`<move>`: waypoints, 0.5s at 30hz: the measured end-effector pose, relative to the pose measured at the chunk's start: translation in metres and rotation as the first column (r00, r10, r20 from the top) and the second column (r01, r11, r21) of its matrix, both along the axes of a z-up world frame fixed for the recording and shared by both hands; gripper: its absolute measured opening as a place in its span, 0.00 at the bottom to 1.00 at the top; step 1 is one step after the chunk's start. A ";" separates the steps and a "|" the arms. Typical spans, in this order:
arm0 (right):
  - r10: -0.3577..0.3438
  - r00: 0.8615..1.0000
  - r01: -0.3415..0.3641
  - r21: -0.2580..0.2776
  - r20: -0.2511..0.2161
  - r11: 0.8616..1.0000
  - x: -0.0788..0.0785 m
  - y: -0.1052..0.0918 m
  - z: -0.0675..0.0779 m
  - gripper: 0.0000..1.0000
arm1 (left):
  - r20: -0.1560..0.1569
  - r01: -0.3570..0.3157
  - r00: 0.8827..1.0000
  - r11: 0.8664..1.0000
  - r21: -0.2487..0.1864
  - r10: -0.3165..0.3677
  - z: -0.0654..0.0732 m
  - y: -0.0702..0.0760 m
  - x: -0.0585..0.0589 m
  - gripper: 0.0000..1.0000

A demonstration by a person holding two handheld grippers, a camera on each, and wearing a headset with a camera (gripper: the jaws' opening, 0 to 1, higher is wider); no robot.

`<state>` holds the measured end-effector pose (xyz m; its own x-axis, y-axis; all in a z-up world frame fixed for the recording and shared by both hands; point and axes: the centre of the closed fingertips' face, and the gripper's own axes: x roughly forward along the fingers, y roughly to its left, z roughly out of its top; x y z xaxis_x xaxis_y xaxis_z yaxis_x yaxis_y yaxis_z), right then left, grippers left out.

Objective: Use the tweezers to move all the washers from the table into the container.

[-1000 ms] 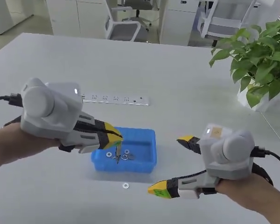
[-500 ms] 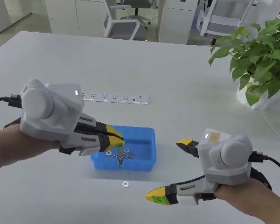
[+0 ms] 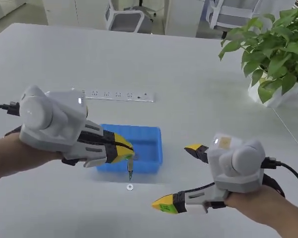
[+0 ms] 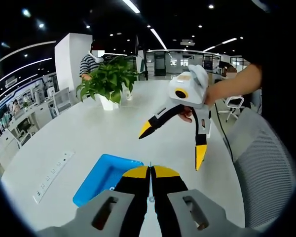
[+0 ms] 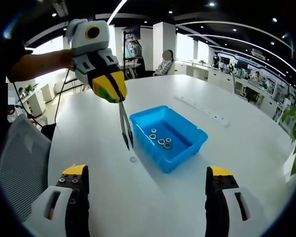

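Just in front of the blue container [image 3: 154, 135] on the desk [image 3: 198, 94], lying flat: one washer [image 3: 130, 187]. Holding the tweezers [image 3: 130, 168] pinched between the closed jaws of the left gripper [image 3: 123, 150], tips hanging just above that washer. Idling with right gripper [image 3: 177, 177] jaws spread wide, gripping nothing. Likely risking: tips skidding on the thin ring and flicking it away; tweezers twisting in the jaws; squeezing too lightly and dropping it short of the rim, outside the washers [image 5: 160, 139] already inside.

Left gripper [image 3: 126, 148] clamps tweezers [image 3: 130, 168], tips pointing down over the near edge of the blue container [image 3: 150, 140]. One washer [image 3: 130, 187] lies on the table [image 3: 188, 89] just near of it. Right gripper [image 3: 178, 177] hangs right, jaws wide apart.
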<state>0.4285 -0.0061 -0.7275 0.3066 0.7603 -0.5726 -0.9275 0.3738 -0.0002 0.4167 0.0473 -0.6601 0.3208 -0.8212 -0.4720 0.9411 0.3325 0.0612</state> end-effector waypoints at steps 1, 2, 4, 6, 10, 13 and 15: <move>0.000 1.000 0.000 -0.001 -0.001 1.000 -0.001 0.000 -0.001 0.99 | -0.004 0.002 1.000 1.000 0.001 -0.002 -0.003 -0.001 -0.001 0.05; 0.000 1.000 0.000 -0.002 -0.003 1.000 -0.001 0.000 -0.002 0.99 | -0.007 0.004 1.000 1.000 0.001 -0.004 -0.005 -0.001 -0.001 0.05; 0.000 1.000 0.000 -0.003 -0.005 1.000 -0.001 0.000 -0.003 0.99 | -0.014 0.009 1.000 1.000 -0.003 -0.009 -0.008 -0.002 -0.003 0.05; 0.000 1.000 0.000 -0.004 -0.007 1.000 -0.001 0.000 -0.005 0.98 | -0.016 0.013 1.000 1.000 -0.009 -0.013 -0.009 -0.002 -0.003 0.05; 0.006 1.000 -0.006 -0.011 -0.005 1.000 -0.001 0.000 -0.008 0.98 | -0.018 0.019 1.000 1.000 -0.009 -0.019 -0.015 -0.002 -0.002 0.05; 0.007 1.000 -0.007 -0.016 -0.006 1.000 -0.001 -0.001 -0.011 0.97 | -0.024 0.027 0.999 1.000 -0.015 -0.028 -0.017 -0.003 -0.003 0.05; 0.006 1.000 -0.006 -0.018 -0.009 1.000 -0.001 -0.002 -0.013 0.97 | -0.024 0.028 0.999 0.999 -0.018 -0.029 -0.019 -0.003 -0.002 0.05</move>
<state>0.4274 -0.0084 -0.7404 0.2969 0.7518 -0.5887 -0.9297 0.3683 0.0014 0.4147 0.0443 -0.6790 0.2859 -0.8379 -0.4649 0.9513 0.3064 0.0329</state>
